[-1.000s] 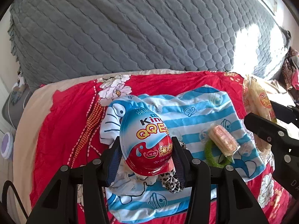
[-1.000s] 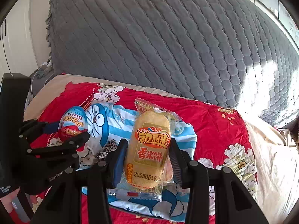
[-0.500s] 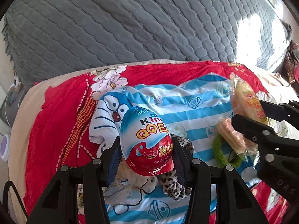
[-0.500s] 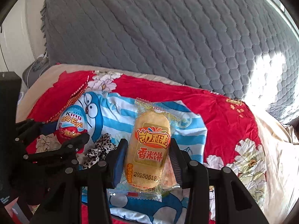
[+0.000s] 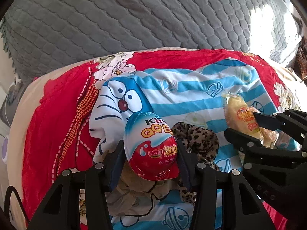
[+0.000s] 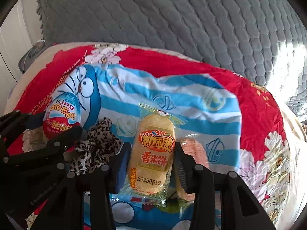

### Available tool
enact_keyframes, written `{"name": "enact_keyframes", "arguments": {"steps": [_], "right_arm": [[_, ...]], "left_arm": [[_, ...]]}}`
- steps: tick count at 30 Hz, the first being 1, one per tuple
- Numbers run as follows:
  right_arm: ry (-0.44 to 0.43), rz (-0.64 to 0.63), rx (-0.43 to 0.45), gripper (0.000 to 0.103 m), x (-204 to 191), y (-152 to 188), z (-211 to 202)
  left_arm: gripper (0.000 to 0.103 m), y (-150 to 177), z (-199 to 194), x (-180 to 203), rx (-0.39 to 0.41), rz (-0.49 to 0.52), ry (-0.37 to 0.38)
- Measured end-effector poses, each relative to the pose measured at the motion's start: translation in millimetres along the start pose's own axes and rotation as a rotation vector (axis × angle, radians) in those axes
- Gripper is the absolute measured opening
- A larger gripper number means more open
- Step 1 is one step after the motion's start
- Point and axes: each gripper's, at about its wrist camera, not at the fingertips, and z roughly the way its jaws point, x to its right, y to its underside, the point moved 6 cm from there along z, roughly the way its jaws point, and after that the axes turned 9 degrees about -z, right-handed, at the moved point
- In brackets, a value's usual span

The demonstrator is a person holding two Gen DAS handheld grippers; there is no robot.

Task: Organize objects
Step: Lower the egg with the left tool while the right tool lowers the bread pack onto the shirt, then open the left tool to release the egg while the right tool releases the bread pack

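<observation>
My left gripper [image 5: 150,153] is shut on a red, white and blue toy egg [image 5: 150,143], held upright just above the blue-striped Doraemon cloth [image 5: 191,95]. The egg also shows in the right wrist view [image 6: 61,115]. My right gripper [image 6: 151,159] is shut on a yellow rice cracker packet [image 6: 153,153], held upright over the same cloth; the packet shows at the right of the left wrist view [image 5: 242,118]. A leopard-print scrunchie [image 5: 195,138] lies on the cloth between the two grippers, also in the right wrist view [image 6: 96,145].
The cloth lies on a red floral bedsheet [image 5: 57,115], with a grey quilted cushion [image 5: 134,19] behind. A pink wrapped snack [image 6: 195,151] lies behind the right finger. A beige lacy item [image 5: 134,187] lies under the left gripper.
Both grippers have moved forward and lower over the cloth and closer together. The scrunchie now lies right between them. Both grips are unchanged.
</observation>
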Motion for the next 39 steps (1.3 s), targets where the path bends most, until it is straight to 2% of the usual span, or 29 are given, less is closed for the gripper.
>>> {"name": "enact_keyframes", "arguments": {"steps": [18,23,32,36,39], "right_arm": [[-0.015,-0.003,-0.027,0.045,-8.5,6.2,18.5],[-0.008,-0.006,-0.024,0.045,-7.4,4.3,13.7],[0.004,-0.011,-0.021,0.051,-6.2,2.6,4.8],[0.011,0.0,-0.016,0.059,-2.4,2.1,0.2],[0.014,0.012,-0.012,0.067,1.1,1.6,-2.6]], "left_arm": [[0.053,-1.5,1.9,-4.4,0.008,-0.016,-0.012],[0.058,-1.7,-1.8,-6.3,0.008,-0.021,-0.02],[0.065,-2.0,-8.9,-6.9,0.015,-0.024,-0.025],[0.073,-4.1,-13.7,-12.3,0.021,-0.043,-0.032],[0.074,-4.4,-16.6,-15.1,0.024,-0.046,-0.037]]}}
